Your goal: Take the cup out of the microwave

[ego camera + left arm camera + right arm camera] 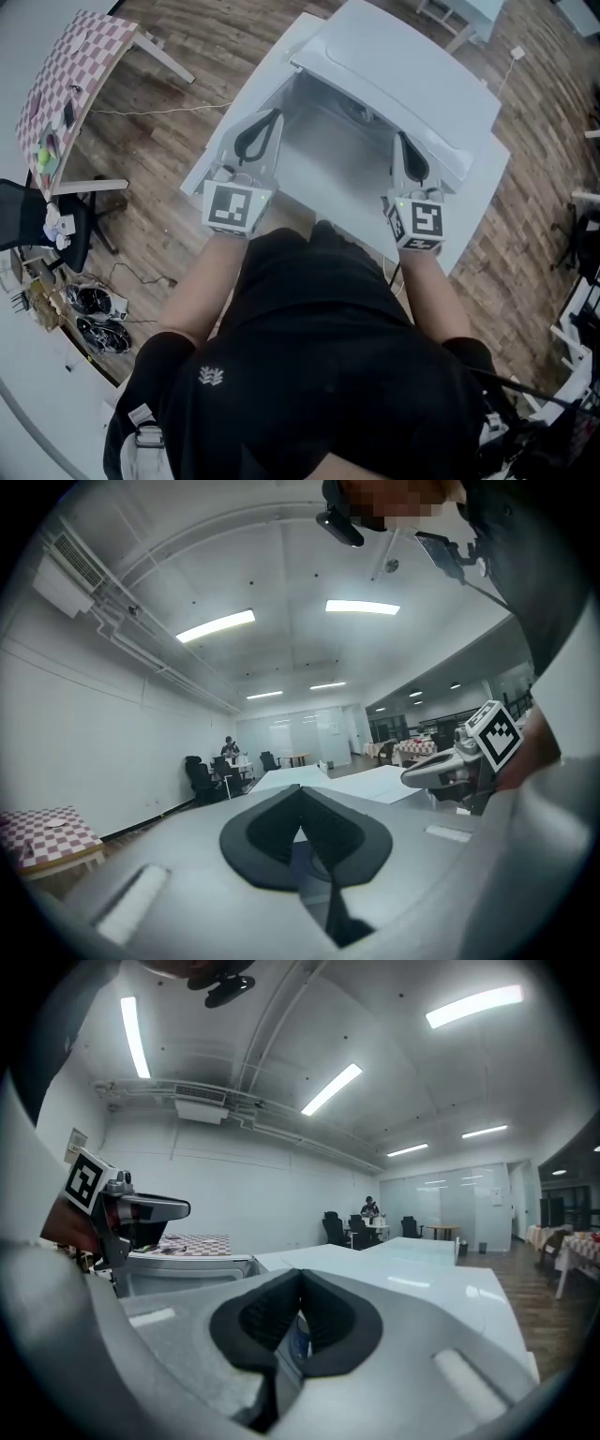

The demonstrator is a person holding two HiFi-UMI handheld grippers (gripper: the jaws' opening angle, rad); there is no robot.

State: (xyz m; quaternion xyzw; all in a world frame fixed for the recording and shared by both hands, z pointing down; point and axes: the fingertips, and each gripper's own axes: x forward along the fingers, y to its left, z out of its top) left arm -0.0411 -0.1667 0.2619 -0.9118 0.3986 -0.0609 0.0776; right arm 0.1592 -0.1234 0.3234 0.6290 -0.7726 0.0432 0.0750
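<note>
**Both grippers held over a white table, facing the microwave**
The left gripper point(277, 113) and right gripper point(401, 137) are each fully closed, black rubbery pads point(260, 840) meeting at the tip with nothing between them. Smooth bare table point(323, 192) lies open between them, and its edges give onto plank wood floor point(169, 141) on either side. The boxy white microwave point(403, 80) stands at the far end; the cup shows in no view. A black-and-white square marker point(236, 206) tops each cube.
</note>
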